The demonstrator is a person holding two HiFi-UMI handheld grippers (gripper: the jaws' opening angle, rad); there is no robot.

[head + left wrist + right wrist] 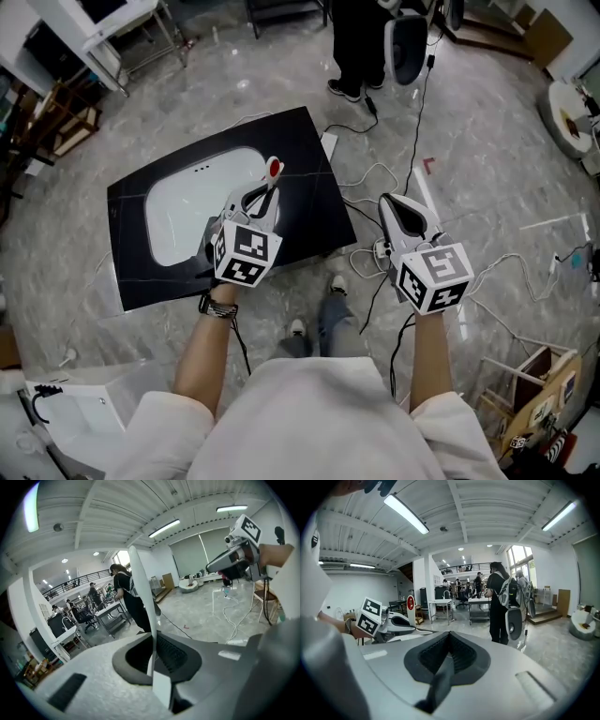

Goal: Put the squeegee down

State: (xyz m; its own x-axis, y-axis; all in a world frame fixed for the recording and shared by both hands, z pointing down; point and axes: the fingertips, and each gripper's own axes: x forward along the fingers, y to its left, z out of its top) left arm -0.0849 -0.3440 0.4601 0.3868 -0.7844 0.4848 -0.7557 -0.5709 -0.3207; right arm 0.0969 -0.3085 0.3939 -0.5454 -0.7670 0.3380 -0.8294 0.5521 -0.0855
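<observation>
My left gripper (263, 201) is shut on the squeegee (273, 172), a white piece with a red end that sticks up out of the jaws. It hangs above the right part of a black countertop (309, 150) with a white sink basin (187, 211). In the left gripper view the squeegee (143, 597) rises as a thin white blade from between the pads of the left gripper (152, 660). My right gripper (392, 201) is off the countertop's right edge, over the floor, shut with nothing in it. The right gripper view shows the right gripper (449, 641) with its pads meeting, and the squeegee (410, 606) at the left.
The countertop lies low on a grey marble floor. Cables and a power strip (375, 248) run across the floor right of it. A person in black (356, 47) stands beyond the far corner. A white table (103, 37) is at the back left, boxes (539, 394) at the near right.
</observation>
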